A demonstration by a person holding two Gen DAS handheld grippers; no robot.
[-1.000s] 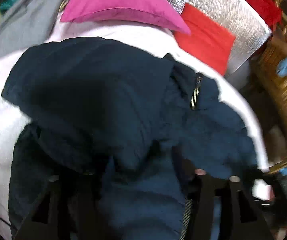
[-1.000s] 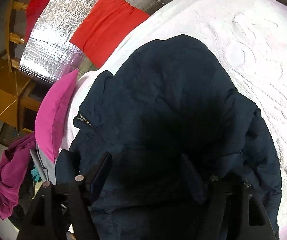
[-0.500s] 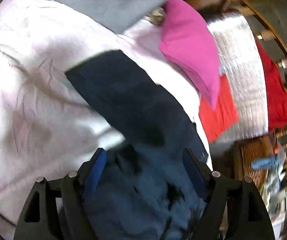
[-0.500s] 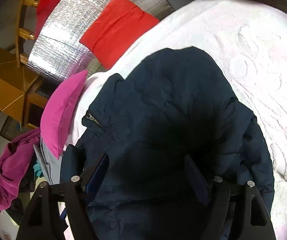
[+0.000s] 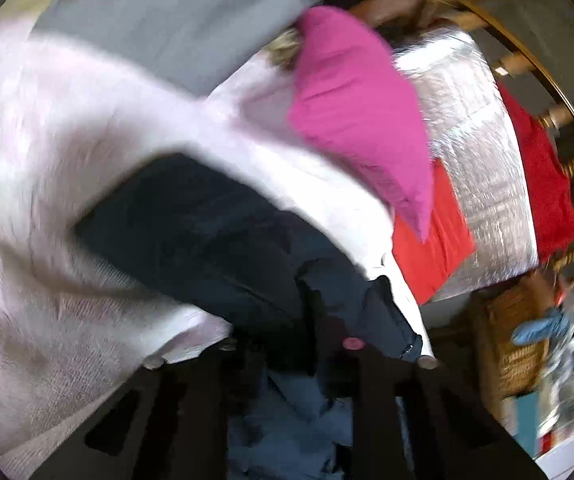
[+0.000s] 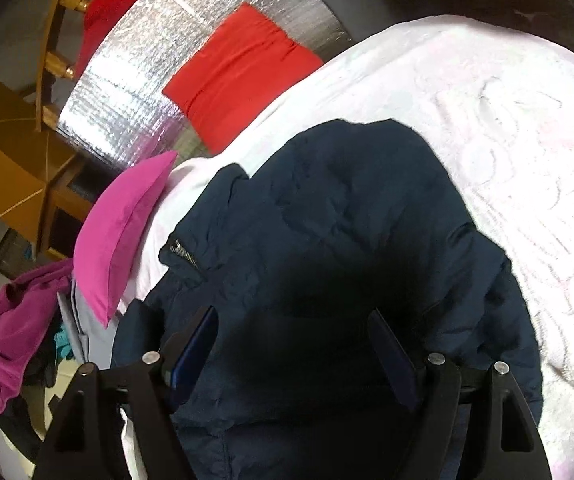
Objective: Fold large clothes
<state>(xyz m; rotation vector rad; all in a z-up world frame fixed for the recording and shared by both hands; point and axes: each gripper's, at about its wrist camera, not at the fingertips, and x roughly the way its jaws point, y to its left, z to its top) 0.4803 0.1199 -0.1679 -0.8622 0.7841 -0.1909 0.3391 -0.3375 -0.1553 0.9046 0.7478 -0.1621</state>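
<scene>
A dark navy padded jacket (image 6: 347,240) lies on a pale pink-white bedspread (image 6: 507,120). In the right wrist view my right gripper (image 6: 295,344) is open, its fingers (image 6: 195,344) spread just above the jacket's near part. In the blurred left wrist view the jacket (image 5: 215,232) stretches from the centre toward the lower right, a zipper end near its edge. My left gripper (image 5: 287,360) sits low over the jacket's near end with its jaws close together on navy fabric.
A magenta pillow (image 5: 359,108) and a grey cloth (image 5: 167,12) lie at the bed's head. A red cushion (image 6: 239,68) leans on a silver foil panel (image 6: 147,92). A wicker basket (image 5: 519,340) stands off the bed's side. A purple garment (image 6: 11,340) hangs at left.
My left gripper was open half a second ago and has closed on the jacket's near end, moving fast. My right gripper has edged a little forward over the jacket and stays open.
</scene>
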